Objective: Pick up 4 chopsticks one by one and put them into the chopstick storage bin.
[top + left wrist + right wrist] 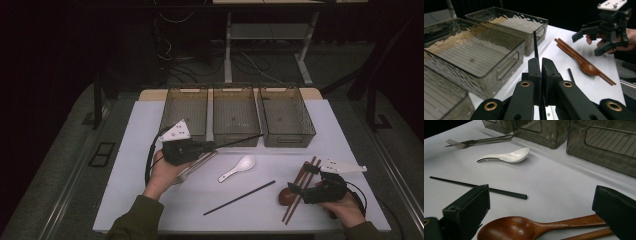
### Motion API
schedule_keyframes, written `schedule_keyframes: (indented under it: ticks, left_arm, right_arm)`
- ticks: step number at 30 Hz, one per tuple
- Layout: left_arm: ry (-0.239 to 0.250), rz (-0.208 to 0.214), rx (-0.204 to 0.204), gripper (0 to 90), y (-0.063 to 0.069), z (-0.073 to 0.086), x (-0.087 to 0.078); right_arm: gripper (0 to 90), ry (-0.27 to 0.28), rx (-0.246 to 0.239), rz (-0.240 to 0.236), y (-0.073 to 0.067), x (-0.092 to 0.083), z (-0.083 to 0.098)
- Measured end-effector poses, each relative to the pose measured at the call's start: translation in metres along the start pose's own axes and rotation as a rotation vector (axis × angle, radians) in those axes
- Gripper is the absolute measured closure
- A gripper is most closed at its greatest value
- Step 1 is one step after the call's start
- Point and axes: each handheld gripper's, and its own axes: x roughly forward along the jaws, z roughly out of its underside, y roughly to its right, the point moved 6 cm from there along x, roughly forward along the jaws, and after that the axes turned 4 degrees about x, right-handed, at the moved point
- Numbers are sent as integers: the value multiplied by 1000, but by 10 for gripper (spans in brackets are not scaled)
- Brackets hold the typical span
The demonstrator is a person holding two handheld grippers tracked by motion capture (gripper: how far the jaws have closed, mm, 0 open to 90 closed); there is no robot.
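Left gripper view: left gripper (541, 65) is clamping a black chopstick (535, 46) by one end, just before the middle bin (506, 53), risking pivoting or slipping; right gripper (541, 212), wide, is straddling a wooden spoon (524, 227).

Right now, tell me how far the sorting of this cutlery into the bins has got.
Barely begun: the three bins look empty. In hand: left gripper shut on one black chopstick. Left on the table: second black chopstick, white spoon, fork, wooden spoon and brown chopsticks under the open right gripper.
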Motion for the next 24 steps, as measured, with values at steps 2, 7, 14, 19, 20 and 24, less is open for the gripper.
schedule_keyframes:
  ticks: [2, 7, 14, 19, 20, 24]
  left_arm:
    - [3, -7, 1, 858, -5, -3, -2]
    - [1, -45, 4, 858, -20, -10, -8]
    - [15, -118, -31, 858, -44, -13, -19]
    - [7, -167, -45, 858, -59, -12, -24]
    - [9, -176, -47, 858, -62, -12, -25]
    - [12, -224, -61, 858, -74, -13, -30]
  right_arm:
    - [13, 0, -1, 0, 0, 0, 0]
    - [13, -14, 8, 0, -1, 0, 1]
    - [13, -13, 4, 2, 0, 0, 1]
    - [13, -4, -6, 5, 1, 1, 1]
    - [13, -4, -5, 5, 1, 1, 1]
    - [13, -11, 6, 3, 0, 0, 1]
